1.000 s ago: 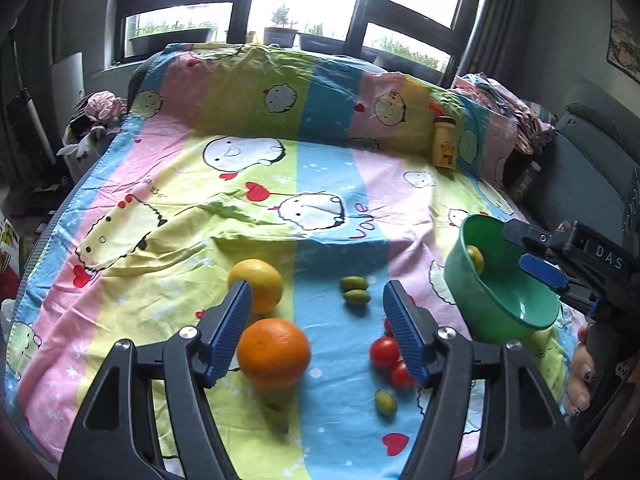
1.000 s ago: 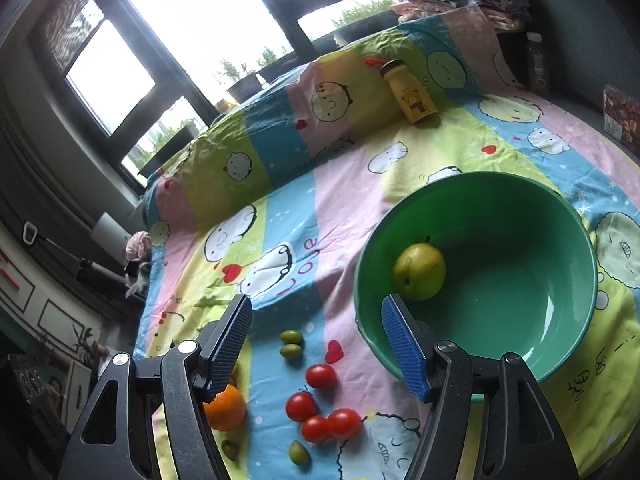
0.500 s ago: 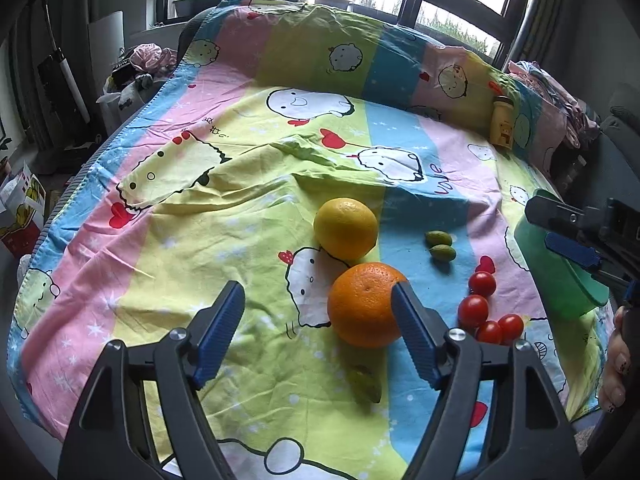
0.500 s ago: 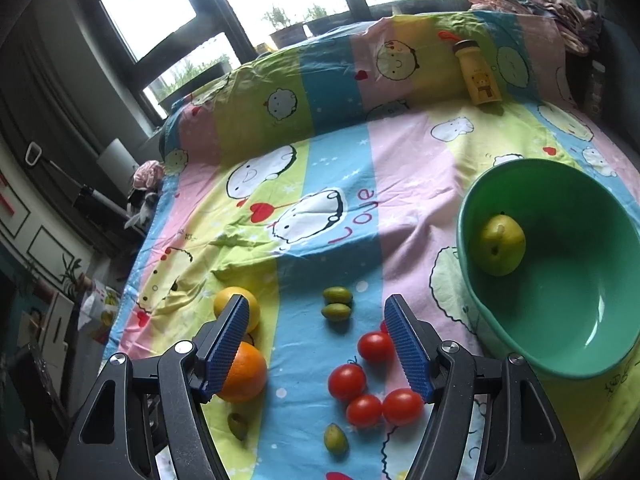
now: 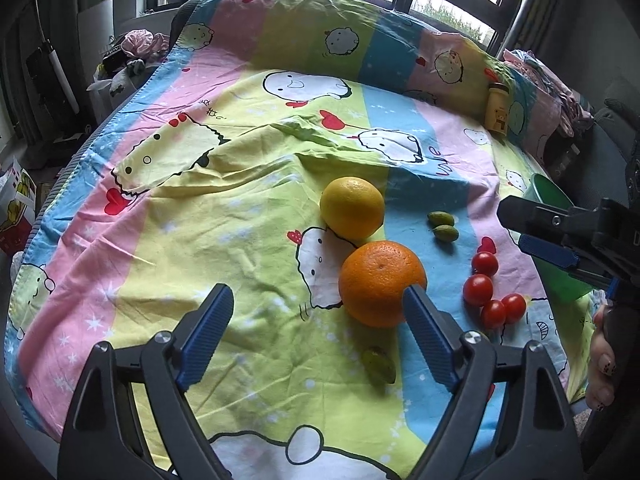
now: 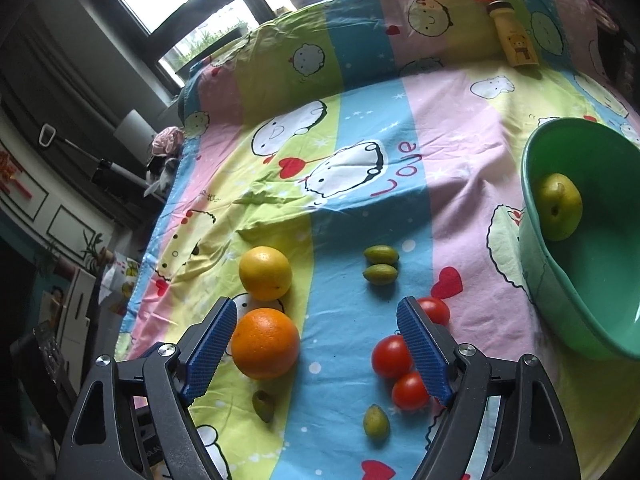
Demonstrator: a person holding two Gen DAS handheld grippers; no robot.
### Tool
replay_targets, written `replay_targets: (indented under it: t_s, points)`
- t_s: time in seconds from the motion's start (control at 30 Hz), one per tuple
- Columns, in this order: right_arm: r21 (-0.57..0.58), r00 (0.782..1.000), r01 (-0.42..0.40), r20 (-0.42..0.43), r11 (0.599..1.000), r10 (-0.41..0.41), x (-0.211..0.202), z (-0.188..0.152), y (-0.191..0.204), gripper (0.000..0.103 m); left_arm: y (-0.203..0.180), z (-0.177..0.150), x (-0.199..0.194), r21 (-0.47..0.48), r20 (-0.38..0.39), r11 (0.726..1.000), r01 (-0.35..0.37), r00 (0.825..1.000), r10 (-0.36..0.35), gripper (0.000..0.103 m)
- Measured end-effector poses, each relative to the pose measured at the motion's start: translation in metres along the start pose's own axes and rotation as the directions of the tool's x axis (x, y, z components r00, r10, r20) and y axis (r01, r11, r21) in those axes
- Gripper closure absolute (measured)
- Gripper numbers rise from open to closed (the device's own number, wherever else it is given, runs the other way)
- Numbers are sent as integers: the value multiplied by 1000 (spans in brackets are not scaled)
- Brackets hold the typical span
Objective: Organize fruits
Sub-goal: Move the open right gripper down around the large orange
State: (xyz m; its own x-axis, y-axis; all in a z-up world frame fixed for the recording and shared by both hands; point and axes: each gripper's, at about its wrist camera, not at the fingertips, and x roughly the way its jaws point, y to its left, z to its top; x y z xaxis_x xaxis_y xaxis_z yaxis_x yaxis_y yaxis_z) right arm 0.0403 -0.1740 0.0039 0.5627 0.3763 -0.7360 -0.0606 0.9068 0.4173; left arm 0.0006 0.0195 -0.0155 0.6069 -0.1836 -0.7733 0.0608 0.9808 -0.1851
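Both grippers wide open, empty; left gripper (image 5: 316,320) beside orange (image 5: 382,283).

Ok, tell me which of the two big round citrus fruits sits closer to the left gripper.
The orange one, right at the left gripper's right fingertip; the yellow one lies behind it, farther up the sheet.

bedsheet (image 5: 248,240): soft printed cloth, matt, creased ahead of the left jaws
orange (image 5: 382,283): dimpled peel with a slight sheen, against the left gripper's right jaw
tomatoes (image 6: 392,357): smooth, glossy skin, by the right gripper's right jaw
bowl (image 6: 592,320): smooth green plastic, shiny inside, right of the right jaws
finger pads (image 6: 424,350): ribbed blue, matt, on black plastic arms
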Motion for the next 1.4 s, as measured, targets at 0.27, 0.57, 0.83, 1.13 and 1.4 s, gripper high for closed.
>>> replay_targets:
  t_s: [0.27, 0.57, 0.83, 1.13, 1.4]
  points:
    - [-21, 998, -10, -65, 1000, 9, 16, -5, 10, 20, 1, -3, 6, -10, -44, 1000, 23, 999, -24, 16]
    - [-22, 991, -56, -125, 998, 53, 29, -10, 17, 20, 4, -5, 13, -29, -85, 999, 42, 995, -44, 16]
    - [-5, 980, -106, -171, 994, 103, 43, -14, 22, 20, 2, -5, 21, -69, -103, 991, 114, 987, -120, 16]
    - [24, 971, -109, -212, 994, 111, 64, -16, 21, 20, -5, -3, 25, -69, -82, 990, 120, 989, -125, 17]
    - [43, 968, -118, -219, 992, 125, 70, -16, 18, 20, -10, -1, 19, -51, -39, 990, 129, 991, -131, 18]
